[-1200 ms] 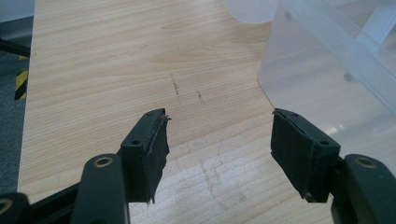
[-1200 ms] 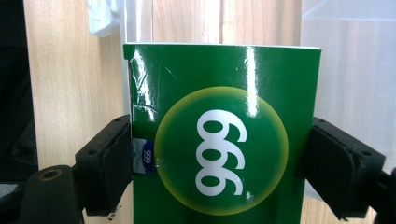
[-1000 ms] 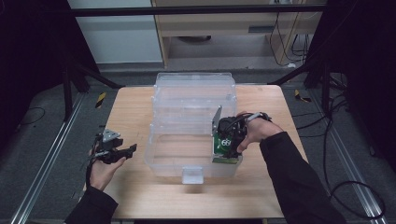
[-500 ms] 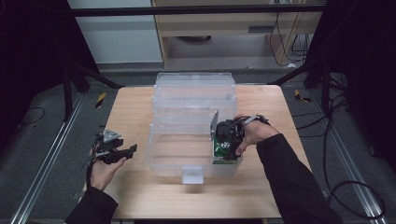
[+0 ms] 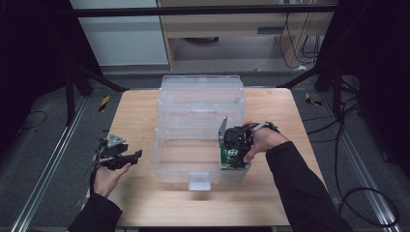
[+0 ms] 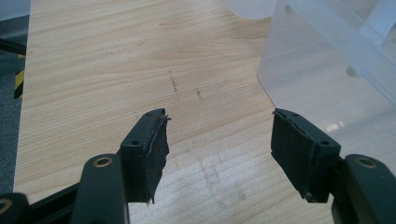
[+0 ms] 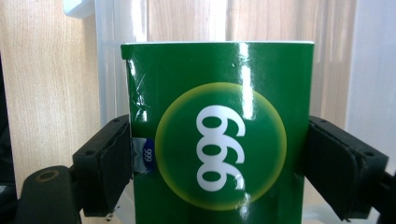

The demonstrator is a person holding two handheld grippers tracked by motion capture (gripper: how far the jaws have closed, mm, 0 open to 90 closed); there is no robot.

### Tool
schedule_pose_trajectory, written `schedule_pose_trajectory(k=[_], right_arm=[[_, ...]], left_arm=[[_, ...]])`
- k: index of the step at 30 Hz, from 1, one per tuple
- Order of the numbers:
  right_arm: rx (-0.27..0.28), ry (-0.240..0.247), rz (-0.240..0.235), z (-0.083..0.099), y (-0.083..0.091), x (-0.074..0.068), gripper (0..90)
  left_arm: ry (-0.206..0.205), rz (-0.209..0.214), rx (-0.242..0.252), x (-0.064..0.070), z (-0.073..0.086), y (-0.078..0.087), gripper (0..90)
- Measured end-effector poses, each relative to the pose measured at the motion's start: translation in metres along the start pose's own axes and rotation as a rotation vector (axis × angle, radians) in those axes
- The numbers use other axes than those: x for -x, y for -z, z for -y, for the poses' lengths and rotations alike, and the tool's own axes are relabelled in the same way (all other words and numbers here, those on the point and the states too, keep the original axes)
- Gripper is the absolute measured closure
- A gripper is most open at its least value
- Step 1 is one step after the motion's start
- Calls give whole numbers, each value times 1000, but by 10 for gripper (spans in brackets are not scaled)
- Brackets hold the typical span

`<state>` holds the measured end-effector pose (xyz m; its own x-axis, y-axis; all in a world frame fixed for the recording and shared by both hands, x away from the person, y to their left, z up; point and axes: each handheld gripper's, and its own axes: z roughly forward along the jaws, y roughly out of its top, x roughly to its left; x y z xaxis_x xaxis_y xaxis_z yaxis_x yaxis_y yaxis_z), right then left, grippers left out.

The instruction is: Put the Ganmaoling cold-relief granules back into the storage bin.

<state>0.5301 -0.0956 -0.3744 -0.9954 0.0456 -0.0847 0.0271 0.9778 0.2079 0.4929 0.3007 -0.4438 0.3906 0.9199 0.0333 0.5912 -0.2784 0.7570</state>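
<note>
My right gripper (image 5: 231, 153) squeezes the green box (image 7: 218, 133), low and right of middle in the high view, inside the clear bin (image 5: 200, 126). I should lower it slowly before letting go. My left gripper (image 6: 219, 151) waits wide apart.

A wooden table (image 5: 145, 104) is standing in the middle of a dark room, and bright light is shining down on its top. Grey carpet (image 5: 43, 140) is lying all around it, with a long metal rail (image 5: 46, 176) running along the left side and black cables (image 5: 358, 145) curling over the floor on the right. Behind the table a pale wooden cupboard (image 5: 227, 21) is standing beside a white panel (image 5: 121, 34), and a dark bar (image 5: 193, 9) is crossing in front of them.
</note>
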Motion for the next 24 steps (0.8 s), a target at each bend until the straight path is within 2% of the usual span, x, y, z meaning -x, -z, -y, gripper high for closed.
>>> schedule_pose_trajectory(k=[2, 4, 5, 9, 13, 20, 24], right_arm=[[-3, 3, -7, 2, -2, 0, 156], [18, -12, -17, 4, -3, -1, 174], [30, -36, -23, 5, -2, -1, 205], [51, -53, -8, 10, 2, 0, 206], [102, -76, 11, 15, 8, -3, 216], [166, -153, 52, 22, 19, -13, 257], [221, -201, 78, 27, 24, -18, 278]], left_arm=[[2, 1, 0, 0, 0, 0, 356], [5, 0, 1, 1, 0, -1, 356], [1, 1, -2, 0, 0, -1, 356], [-1, 1, -3, 0, 0, -1, 356], [5, -1, 3, -1, 1, 0, 355], [8, 11, 12, 0, 0, 1, 356], [9, 8, 15, 1, 0, 1, 356]])
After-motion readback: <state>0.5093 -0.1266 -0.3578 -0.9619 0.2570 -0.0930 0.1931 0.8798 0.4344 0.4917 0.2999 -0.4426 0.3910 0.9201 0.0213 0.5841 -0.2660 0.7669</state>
